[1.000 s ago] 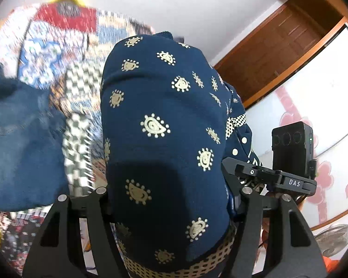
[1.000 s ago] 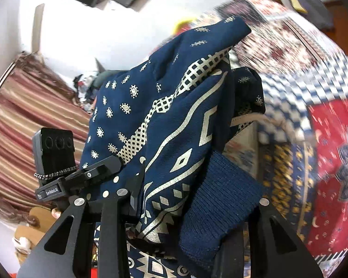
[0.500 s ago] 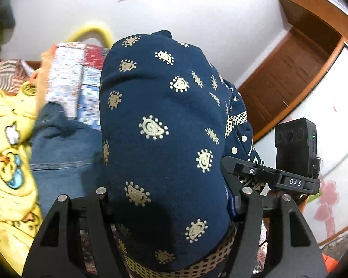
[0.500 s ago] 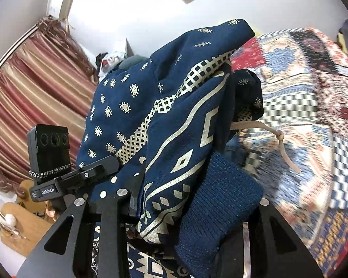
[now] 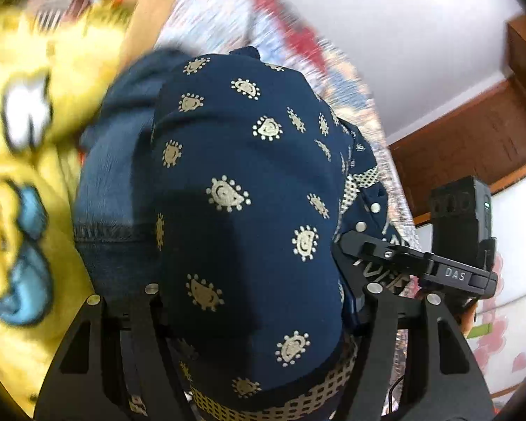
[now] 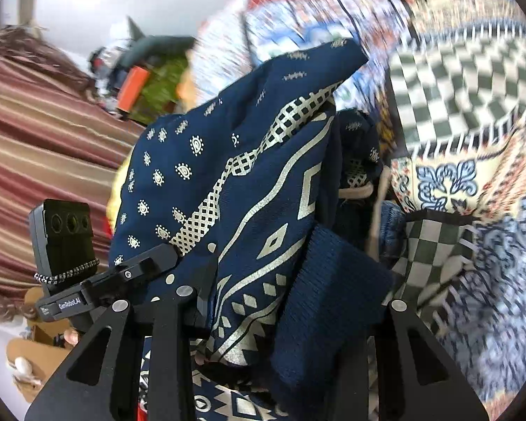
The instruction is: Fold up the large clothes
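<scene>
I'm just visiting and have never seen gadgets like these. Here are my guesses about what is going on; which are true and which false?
1. Both hand-held grippers grip the same dark blue printed garment. True: the left hand-held gripper and the right hand-held gripper each have folds of the navy garment bunched between their fingers.
2. The garment is plain, with no pattern. False: it carries cream paisley dots and geometric bands.
3. A patchwork bedspread lies behind the garment. True: the patchwork bedspread shows checks and floral squares.
4. The yellow fabric is clamped in the left hand-held gripper. False: the yellow fabric lies off to the side, apart from its fingers.
</scene>
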Demonstrator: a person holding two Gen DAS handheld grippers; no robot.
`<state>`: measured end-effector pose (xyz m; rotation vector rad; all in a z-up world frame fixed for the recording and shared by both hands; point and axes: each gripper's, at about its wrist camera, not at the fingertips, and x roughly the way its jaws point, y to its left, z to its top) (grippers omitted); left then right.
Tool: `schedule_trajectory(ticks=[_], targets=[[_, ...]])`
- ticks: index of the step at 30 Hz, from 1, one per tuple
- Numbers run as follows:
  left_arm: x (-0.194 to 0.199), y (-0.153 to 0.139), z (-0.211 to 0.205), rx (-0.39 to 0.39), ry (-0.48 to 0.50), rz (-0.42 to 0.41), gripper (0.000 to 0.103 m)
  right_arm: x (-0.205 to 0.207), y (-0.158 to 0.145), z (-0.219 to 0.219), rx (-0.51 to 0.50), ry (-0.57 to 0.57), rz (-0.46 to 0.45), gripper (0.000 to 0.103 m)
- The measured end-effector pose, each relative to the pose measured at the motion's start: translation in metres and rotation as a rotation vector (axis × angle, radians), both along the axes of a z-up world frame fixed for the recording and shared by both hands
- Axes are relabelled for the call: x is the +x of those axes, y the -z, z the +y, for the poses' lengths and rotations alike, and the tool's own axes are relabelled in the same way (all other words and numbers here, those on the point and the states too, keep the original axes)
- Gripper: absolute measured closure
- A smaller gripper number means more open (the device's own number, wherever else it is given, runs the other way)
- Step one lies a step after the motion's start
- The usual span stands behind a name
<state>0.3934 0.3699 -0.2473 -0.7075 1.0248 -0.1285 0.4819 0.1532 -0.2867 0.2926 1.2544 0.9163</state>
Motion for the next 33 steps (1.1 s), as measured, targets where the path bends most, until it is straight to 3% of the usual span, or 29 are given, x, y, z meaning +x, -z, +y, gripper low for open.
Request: schedule_trajectory(ticks=[3, 5, 6, 11, 13, 15, 17, 21, 25, 27, 29, 33], targets=[[-0.004, 0.018, 0.014, -0.09, -0.016, -0.021, 0.03, 0.002, 0.009, 0.001, 0.0, -0.013, -0.005, 0.066], [-0.01, 0.014, 0.014, -0.071, -0.018, -0.023, 0.028, -0.001, 0.005, -0.003, -0.012, -0.022, -0.025, 0.064], [-0.014, 0.008, 0.011, -0.034, -0.016, -0.024, 0.028, -0.003, 0.002, -0.005, -0.035, -0.025, -0.05, 0.059], [-0.032, -0.027, -0.016, 0.219, -0.009, -0.025, 0.026, -0.026, -0.033, -0.014, -0.19, 0.0, -0.24, 0.057], [-0.038, -0.037, -0.025, 0.311, -0.006, -0.038, 0.025, -0.037, -0.04, -0.019, -0.214, 0.01, -0.307, 0.049], [-0.042, -0.042, -0.036, 0.365, 0.012, -0.059, 0.021, -0.047, -0.046, -0.019, -0.23, 0.01, -0.357, 0.037], [-0.046, -0.04, -0.045, 0.398, 0.041, -0.065, 0.015, -0.052, -0.044, -0.012, -0.258, 0.021, -0.391, 0.032], [-0.061, -0.022, -0.066, 0.46, 0.064, -0.025, 0.007, -0.054, -0.014, 0.0, -0.393, 0.015, -0.37, 0.032], [-0.085, -0.004, -0.072, 0.484, 0.051, 0.015, 0.006, -0.063, 0.003, -0.026, -0.382, 0.034, -0.315, 0.03], [-0.098, -0.002, -0.073, 0.472, 0.037, 0.035, 0.007, -0.067, 0.002, -0.04, -0.371, 0.048, -0.294, 0.03], [-0.105, 0.0, -0.078, 0.512, 0.02, 0.063, 0.007, -0.073, -0.005, -0.053, -0.361, 0.062, -0.289, 0.03], [-0.131, -0.025, -0.089, 0.577, -0.011, 0.03, 0.007, -0.091, -0.035, -0.073, -0.339, 0.085, -0.351, 0.03]])
